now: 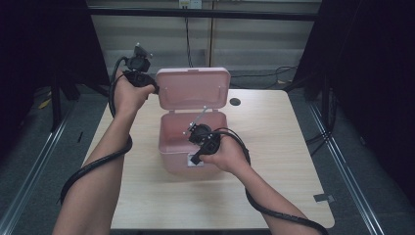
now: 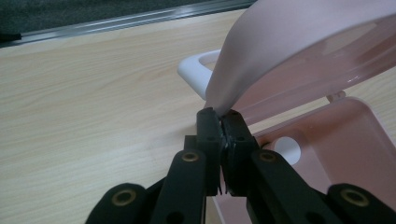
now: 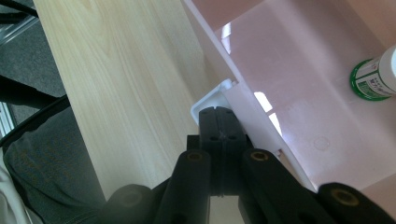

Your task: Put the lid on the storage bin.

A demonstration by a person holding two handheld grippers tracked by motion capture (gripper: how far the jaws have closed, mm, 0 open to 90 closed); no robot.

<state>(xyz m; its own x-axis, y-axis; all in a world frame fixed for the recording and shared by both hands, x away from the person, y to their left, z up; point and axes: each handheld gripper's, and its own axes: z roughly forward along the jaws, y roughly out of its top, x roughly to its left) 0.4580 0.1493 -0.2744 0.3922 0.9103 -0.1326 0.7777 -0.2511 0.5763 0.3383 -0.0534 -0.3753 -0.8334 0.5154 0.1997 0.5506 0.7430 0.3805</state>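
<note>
Reaching in from the near edge, 2 bare forearms cross a pale wood-grain table (image 1: pixel 274 142), each hand carrying a black 2-jaw gripper with a ribbed black cable trailing back along the arm.

Item 1: left gripper (image 1: pixel 155 88). Arm stretched far and to the left, hand raised, jaws aimed right. In the left gripper view the jaws (image 2: pixel 219 122) are pinched together on the curved edge of the lid (image 2: pixel 299 51), which stands raised and tilted over the box.

Item 2: right gripper (image 1: pixel 194 159). Arm bent, hand low at the near right of the box, jaws pointing down and toward the near wall. In the right gripper view the jaws stand fully together, clamped at the white latch (image 3: pixel 212 100) on the box's near wall.

Item 3: pink storage box (image 1: pixel 172 147). Smooth, glossy, faintly translucent plastic; rectangular with rounded corners; at the middle of the table. Hinged lid of the same material, rounded and shallow, with a white rounded loop handle (image 2: pixel 196 72).

Item 4: small bottle (image 3: pixel 376 77). White body, green printed label, lying inside the box on its floor, partly cut by the frame edge.

Item 5: thin metal rod (image 1: pixel 195 121), slanted over the box opening; what it belongs to cannot be told.
</note>
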